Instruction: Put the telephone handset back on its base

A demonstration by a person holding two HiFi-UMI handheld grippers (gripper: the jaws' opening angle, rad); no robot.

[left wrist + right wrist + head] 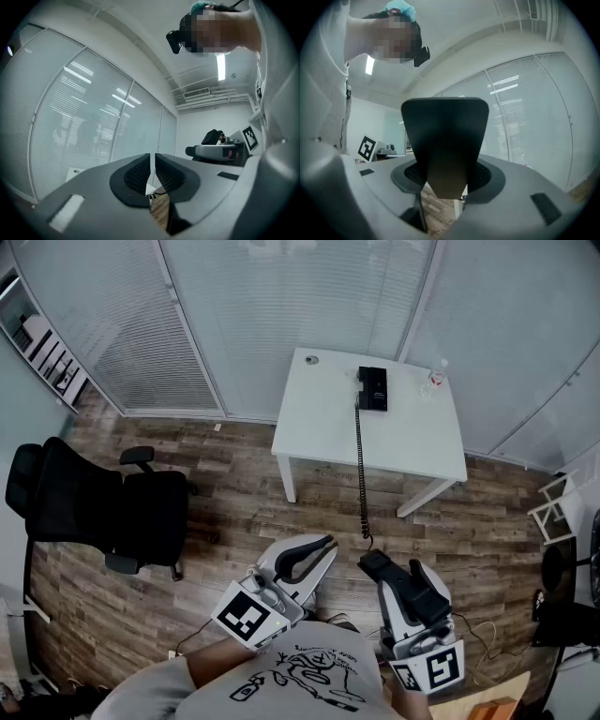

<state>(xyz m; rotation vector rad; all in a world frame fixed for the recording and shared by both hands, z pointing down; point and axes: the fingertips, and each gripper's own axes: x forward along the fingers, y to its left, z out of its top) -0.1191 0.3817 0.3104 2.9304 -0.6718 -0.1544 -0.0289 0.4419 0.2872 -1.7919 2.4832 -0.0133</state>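
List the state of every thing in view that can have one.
right gripper: shut on the handset
left gripper: fingers shut, nothing between them
handset: off the base, held out over the floor
base: on the white table, cradle empty
cord: stretched from base to handset
office chair: upright, unoccupied

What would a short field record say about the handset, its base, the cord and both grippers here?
handset: black, clamped in the right gripper
base: on the white table, handset off it
cord: coiled, stretched from base to handset
left gripper: jaws shut, empty
task state: handset not yet replaced
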